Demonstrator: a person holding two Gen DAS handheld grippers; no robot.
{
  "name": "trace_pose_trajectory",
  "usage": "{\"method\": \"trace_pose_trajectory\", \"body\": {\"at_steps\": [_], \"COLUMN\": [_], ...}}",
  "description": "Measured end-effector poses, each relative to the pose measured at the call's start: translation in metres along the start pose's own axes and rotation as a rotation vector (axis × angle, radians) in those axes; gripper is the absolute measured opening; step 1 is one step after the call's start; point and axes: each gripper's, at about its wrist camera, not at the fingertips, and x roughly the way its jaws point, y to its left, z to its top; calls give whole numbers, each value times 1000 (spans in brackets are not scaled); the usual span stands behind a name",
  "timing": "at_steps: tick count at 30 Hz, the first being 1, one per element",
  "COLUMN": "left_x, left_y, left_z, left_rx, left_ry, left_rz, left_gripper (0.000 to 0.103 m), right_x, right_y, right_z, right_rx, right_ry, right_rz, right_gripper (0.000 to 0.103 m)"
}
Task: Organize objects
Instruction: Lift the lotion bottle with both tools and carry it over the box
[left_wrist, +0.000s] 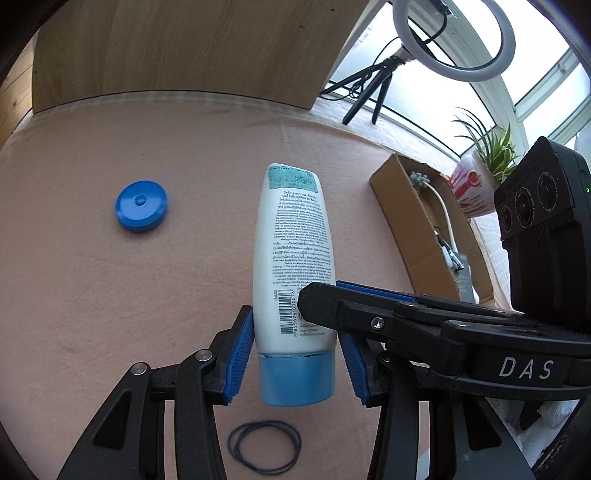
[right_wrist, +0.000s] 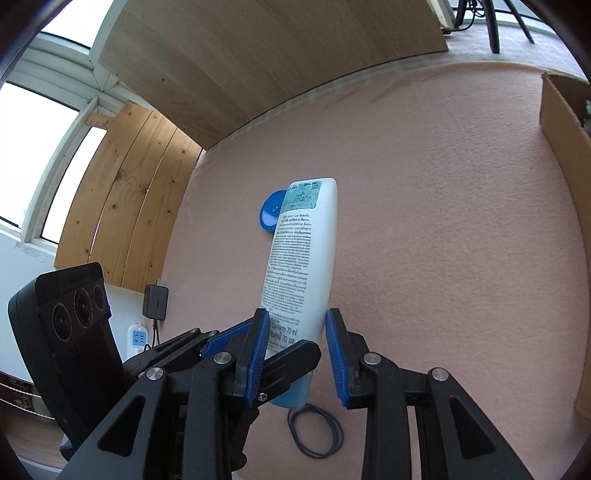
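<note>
1. A white plastic squeeze tube with small printed text and a pale blue cap (left_wrist: 293, 258) is held up off a pink felt-covered tabletop (left_wrist: 110, 314), cap end nearest the cameras, sealed end pointing away.
2. Judged from its look, the tube is light and soft-walled, with a smooth, somewhat slippery skin. It would dent under a hard squeeze. The stiffer shoulder just above the cap seems the safest place to grip.
3. The left gripper (left_wrist: 295, 354) is partly open, its ribbed blue pads on either side of the tube's lower body. The left pad touches the tube. The right pad is partly hidden, so contact there cannot be confirmed.
4. The right gripper (right_wrist: 295, 350) is narrower and brackets the same lower body. Its left pad presses the tube. A sliver of gap shows at the right pad, so a firm clamp cannot be told.
5. Below the fingertips lies a coil of thin dark rubber bands (left_wrist: 264, 446).
6. Beyond the fingers, to their left, rests a round blue plastic lid (left_wrist: 141, 211).
</note>
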Motion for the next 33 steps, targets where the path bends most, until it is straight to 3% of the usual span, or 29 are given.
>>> {"method": "trace_pose_trajectory", "body": {"at_steps": [6, 18, 33], "left_x": [17, 72, 108], "left_y": [-58, -153, -202], "left_z": [15, 50, 66], "left_rx": [56, 132, 168], "left_ry": [-12, -5, -2], "left_rz": [-46, -120, -119], "left_gripper": [49, 49, 49], "right_x": [-47, -116, -150], "right_y": [-34, -122, -171], "right_z": [4, 43, 53], "right_rx": [21, 90, 121], "right_ry": [-77, -188, -234], "right_rz": [-40, -106, -137], "right_gripper": [28, 28, 28]}}
